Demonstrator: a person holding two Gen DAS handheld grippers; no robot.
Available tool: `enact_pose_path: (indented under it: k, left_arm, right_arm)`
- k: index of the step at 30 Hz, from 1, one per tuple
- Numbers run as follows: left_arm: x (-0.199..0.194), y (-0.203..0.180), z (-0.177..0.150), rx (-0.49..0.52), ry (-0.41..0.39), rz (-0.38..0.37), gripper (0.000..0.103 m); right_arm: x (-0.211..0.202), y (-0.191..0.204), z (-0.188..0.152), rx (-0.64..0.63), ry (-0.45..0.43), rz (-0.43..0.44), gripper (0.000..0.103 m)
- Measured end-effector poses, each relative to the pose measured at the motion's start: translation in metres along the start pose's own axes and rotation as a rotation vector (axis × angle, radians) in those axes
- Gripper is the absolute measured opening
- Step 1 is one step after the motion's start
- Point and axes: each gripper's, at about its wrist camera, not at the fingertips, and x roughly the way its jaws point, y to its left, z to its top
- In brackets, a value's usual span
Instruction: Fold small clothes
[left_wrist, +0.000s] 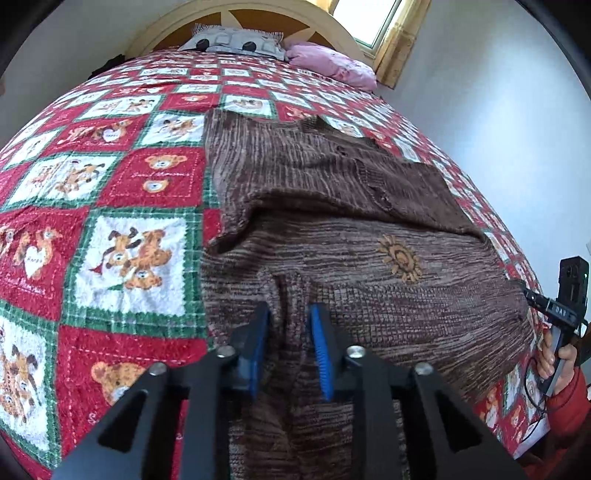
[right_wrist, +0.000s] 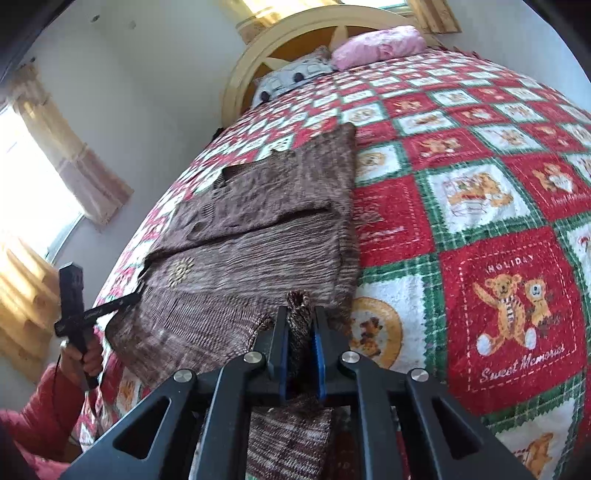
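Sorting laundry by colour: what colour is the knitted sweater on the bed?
Mottled brown sweater with a tan flower motif, clearest in the left wrist view.

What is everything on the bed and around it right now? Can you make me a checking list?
Surface: a bed covered by a red, green and white teddy bear quilt.
Job's things: one brown knitted sweater lying partly folded on the quilt, with a small sun patch.
Clutter: a grey pillow and a pink pillow at the headboard.
Grippers: left gripper straddles a ridge of sweater, pads not clearly pressing; right gripper is shut on a bunched sweater edge.
Cables: a thin black cable hangs near the hand in a red sleeve.
Surroundings: white walls, a window and a curtain.
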Motion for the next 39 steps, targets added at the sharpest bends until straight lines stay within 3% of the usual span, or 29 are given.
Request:
enact_pose_path:
  k: [2, 4, 9, 16, 20, 27, 28, 29, 31, 33, 35, 37, 39]
  left_arm:
    - [0.002, -0.001, 0.003, -0.014, 0.009, -0.049, 0.055]
    - [0.004, -0.004, 0.004, -0.015, 0.015, -0.067, 0.064]
    - [0.004, -0.009, 0.002, 0.01, 0.007, -0.054, 0.066]
    - [-0.001, 0.01, 0.003, -0.1, 0.003, -0.172, 0.067]
    - [-0.001, 0.012, 0.004, -0.108, 0.01, -0.213, 0.071]
    - [-0.001, 0.014, 0.004, -0.101, 0.011, -0.24, 0.072]
    - [-0.001, 0.016, 0.004, -0.114, 0.007, -0.253, 0.072]
    - [-0.001, 0.018, 0.003, -0.124, 0.005, -0.261, 0.07]
    - [-0.002, 0.021, 0.003, -0.143, -0.001, -0.272, 0.067]
    - [-0.002, 0.023, 0.002, -0.148, -0.003, -0.242, 0.053]
    - [-0.002, 0.026, 0.0, -0.147, -0.009, -0.188, 0.026]
    - [-0.002, 0.032, -0.003, -0.167, -0.011, -0.159, 0.014]
    - [-0.003, 0.038, -0.004, -0.206, -0.019, -0.178, 0.012]
  right_arm:
    - [-0.002, 0.009, -0.003, -0.06, 0.001, -0.024, 0.043]
    - [-0.004, 0.016, -0.005, -0.12, -0.003, -0.049, 0.053]
    - [-0.002, 0.022, -0.004, -0.166, 0.008, -0.049, 0.053]
    - [-0.011, 0.021, -0.006, -0.143, 0.033, 0.045, 0.054]
    - [-0.012, 0.019, -0.012, -0.119, 0.052, 0.088, 0.064]
    - [-0.001, 0.024, -0.017, -0.21, 0.058, 0.013, 0.064]
    - [0.001, 0.024, -0.015, -0.214, 0.056, 0.014, 0.058]
    - [0.003, 0.025, -0.014, -0.218, 0.06, 0.008, 0.04]
    - [0.008, 0.021, -0.011, -0.198, 0.077, -0.015, 0.017]
    - [0.005, 0.014, -0.01, -0.155, 0.065, 0.009, 0.014]
    - [0.003, 0.008, -0.01, -0.113, 0.055, 0.017, 0.013]
    - [0.001, 0.009, -0.011, -0.106, 0.049, 0.005, 0.012]
    - [-0.002, 0.013, -0.011, -0.108, 0.043, -0.003, 0.012]
